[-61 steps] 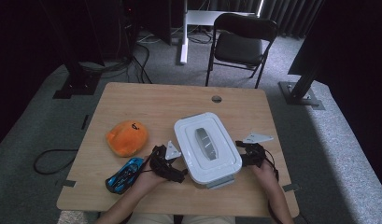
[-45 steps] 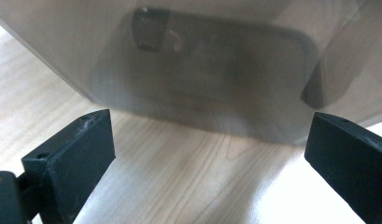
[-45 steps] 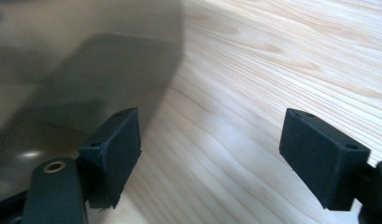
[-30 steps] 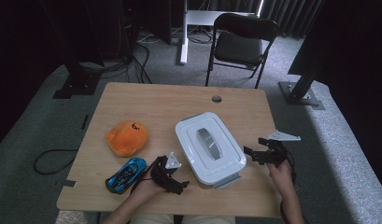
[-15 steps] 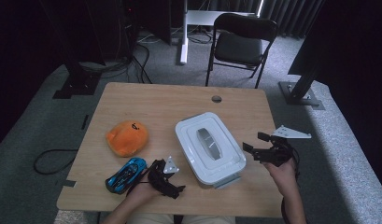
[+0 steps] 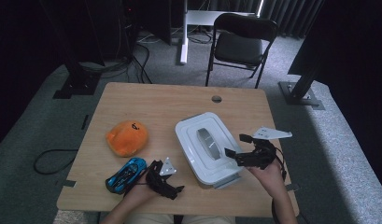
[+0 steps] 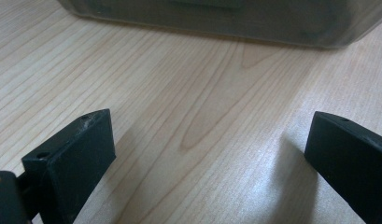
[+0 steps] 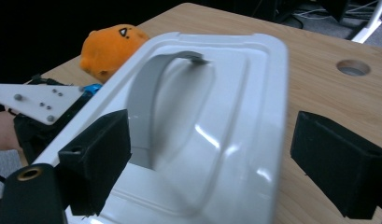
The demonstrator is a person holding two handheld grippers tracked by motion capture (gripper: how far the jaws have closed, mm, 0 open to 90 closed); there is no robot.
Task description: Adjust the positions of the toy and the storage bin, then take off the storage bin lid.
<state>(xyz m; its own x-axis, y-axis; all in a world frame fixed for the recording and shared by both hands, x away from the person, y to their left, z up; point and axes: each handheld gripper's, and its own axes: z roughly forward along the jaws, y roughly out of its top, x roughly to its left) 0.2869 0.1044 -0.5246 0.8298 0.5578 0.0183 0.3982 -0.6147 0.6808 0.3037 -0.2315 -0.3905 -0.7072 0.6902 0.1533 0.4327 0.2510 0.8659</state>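
Wooden table [image 6: 156,105] in a dim studio: a white lidded container [image 6: 208,147] with a grey handle [image 6: 206,141] sits right of centre. Both grippers stand wide open and hold nothing; the right gripper [image 6: 235,145] hovers at the container's right edge, its jaws straddling the lid, while the left gripper [image 6: 172,184] rests low near the front edge beside a blue toy car [image 6: 125,173]. An orange plush toy [image 6: 127,137] lies farther left. Two seconds earlier both grippers flanked the container; since then the left has drawn back
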